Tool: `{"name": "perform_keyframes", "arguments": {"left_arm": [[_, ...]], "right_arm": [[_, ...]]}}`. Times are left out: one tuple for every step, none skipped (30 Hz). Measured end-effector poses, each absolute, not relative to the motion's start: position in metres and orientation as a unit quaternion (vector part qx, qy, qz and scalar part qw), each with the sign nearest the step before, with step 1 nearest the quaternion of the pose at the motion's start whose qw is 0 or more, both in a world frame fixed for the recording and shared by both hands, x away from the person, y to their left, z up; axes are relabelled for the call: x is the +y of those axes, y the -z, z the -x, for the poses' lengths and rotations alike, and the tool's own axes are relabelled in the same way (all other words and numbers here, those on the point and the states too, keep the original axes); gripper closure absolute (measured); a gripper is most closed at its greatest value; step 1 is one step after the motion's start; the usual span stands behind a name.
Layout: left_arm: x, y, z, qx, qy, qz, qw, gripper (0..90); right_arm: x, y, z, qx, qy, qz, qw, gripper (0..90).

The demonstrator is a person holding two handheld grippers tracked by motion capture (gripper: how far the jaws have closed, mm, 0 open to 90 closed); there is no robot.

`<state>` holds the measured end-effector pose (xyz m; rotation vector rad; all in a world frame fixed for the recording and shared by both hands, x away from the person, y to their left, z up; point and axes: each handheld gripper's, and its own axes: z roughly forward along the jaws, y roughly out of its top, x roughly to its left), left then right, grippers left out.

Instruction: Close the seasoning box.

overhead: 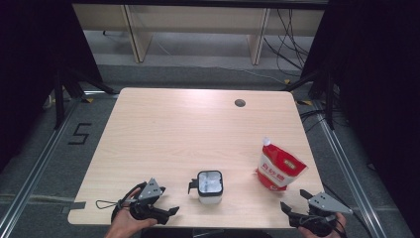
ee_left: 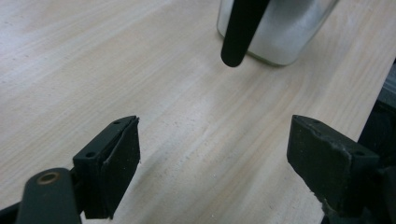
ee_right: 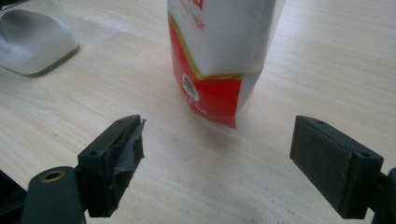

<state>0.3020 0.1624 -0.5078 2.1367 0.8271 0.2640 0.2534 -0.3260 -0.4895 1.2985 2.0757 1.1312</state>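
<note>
Pale wood desk (overhead: 163,134), dark curtains at both sides, grey floor and cables behind. Two things on it: a clear jar (overhead: 210,186) with a black handle, white powder inside, near the front edge at centre; a red and white pouch (overhead: 279,168) standing upright to its right, spout at the top.

Left gripper (overhead: 166,212) low at the front edge, jaws wide apart, nothing between them. Jar lies ahead of the jaws and a little to their right in the left gripper view; its handle (ee_left: 240,30) hangs upright on the side facing the jaws. Near, not touching.

Right gripper (overhead: 294,201) at the front right corner, jaws also wide apart and empty. Pouch (ee_right: 219,56) stands straight ahead, between the jaw lines but apart from them, long axis vertical.

Judgement: left hand is the nearer to the jar, right to the pouch; each needs a short forward reach.
</note>
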Motion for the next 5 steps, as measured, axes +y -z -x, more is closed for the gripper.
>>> {"name": "perform_keyframes", "arguments": {"left_arm": [[0.1630, 0.5071, -0.3016, 0.328, -0.103, -0.846, 0.408, 16.9], [0.1634, 0.5074, -0.3023, 0.327, -0.104, -0.846, 0.409, 16.9], [0.1643, 0.5079, -0.3031, 0.328, -0.107, -0.848, 0.403, 16.8], [0.1640, 0.5085, -0.3028, 0.329, -0.102, -0.847, 0.406, 16.8], [0.1646, 0.5090, -0.3040, 0.324, -0.107, -0.848, 0.406, 16.7]], "right_arm": [[-0.3284, 0.4903, -0.2560, 0.757, -0.411, -0.454, 0.227, 18.0], [-0.3260, 0.4903, -0.2536, 0.750, -0.407, -0.473, 0.217, 17.9], [-0.3264, 0.4906, -0.2542, 0.752, -0.406, -0.471, 0.218, 17.5], [-0.3289, 0.4916, -0.2571, 0.758, -0.407, -0.456, 0.226, 17.1], [-0.3270, 0.4916, -0.2549, 0.752, -0.403, -0.472, 0.220, 17.0]]}}
